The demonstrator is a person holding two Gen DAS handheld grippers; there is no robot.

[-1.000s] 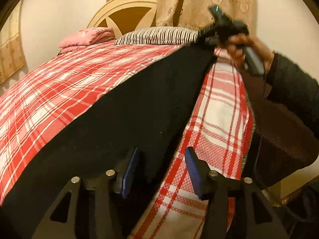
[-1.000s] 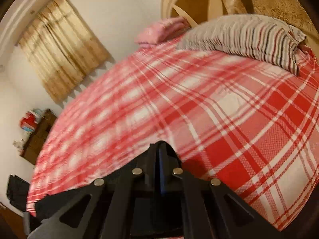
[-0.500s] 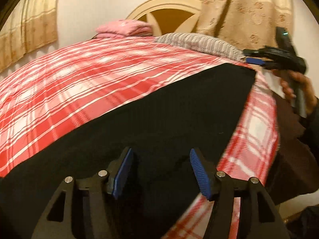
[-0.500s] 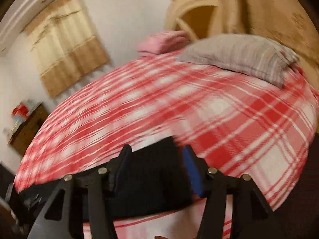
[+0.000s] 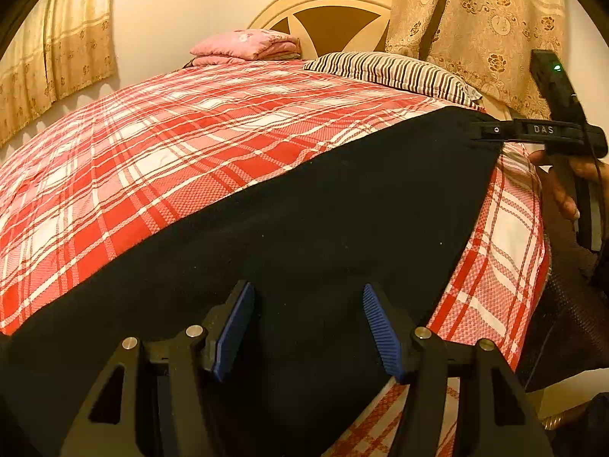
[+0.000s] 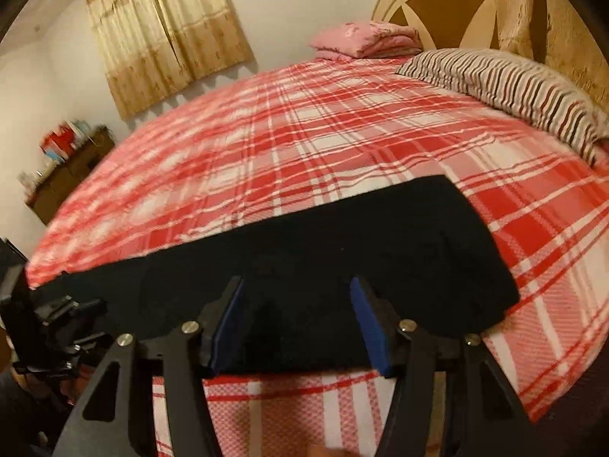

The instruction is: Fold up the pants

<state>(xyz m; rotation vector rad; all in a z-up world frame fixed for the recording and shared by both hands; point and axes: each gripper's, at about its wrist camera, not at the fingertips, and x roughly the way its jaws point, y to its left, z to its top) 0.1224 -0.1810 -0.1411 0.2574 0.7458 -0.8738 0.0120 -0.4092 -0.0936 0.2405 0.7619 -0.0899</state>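
Observation:
Black pants lie flat in a long band along the near edge of a red-and-white plaid bed. My left gripper is open, its blue pads over one end of the pants. My right gripper is open over the other end of the pants. In the left wrist view the right gripper shows side-on at the far corner of the pants. In the right wrist view the left gripper shows at the left, by the far end of the band.
A striped pillow and a folded pink blanket lie at the headboard. Curtains hang behind. A wooden cabinet stands by the far wall. The bed edge drops off at the right.
My right gripper was shut on the pants' corner and held it up; it has opened and the pants now lie flat. The left gripper has stayed open and shifted a little.

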